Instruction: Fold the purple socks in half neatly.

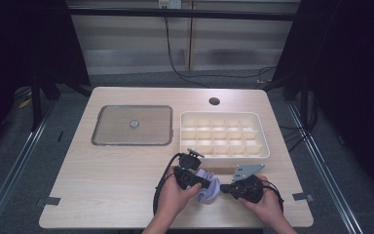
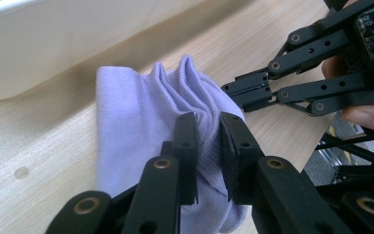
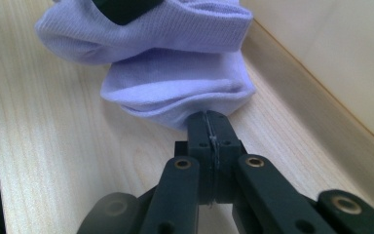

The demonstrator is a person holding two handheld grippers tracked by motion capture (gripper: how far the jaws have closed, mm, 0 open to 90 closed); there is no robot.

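Note:
A light purple sock (image 1: 209, 190) lies bunched on the wooden table near its front edge, between the two grippers. My left gripper (image 1: 207, 184) comes in from the left, and its jaws are closed on a raised fold of the sock (image 2: 141, 122). From the right, my right gripper (image 1: 222, 188) is shut on the sock's (image 3: 175, 92) thin edge. The left gripper view also has the right gripper (image 2: 233, 93) pinching the sock's far side. A hand holds each gripper.
A cream tray (image 1: 224, 116) split into several compartments stands just behind the sock, its wall (image 2: 53, 44) close by. A grey square lid (image 1: 112, 131) with a small knob lies at the back left. There is a cable hole (image 1: 214, 101) in the table.

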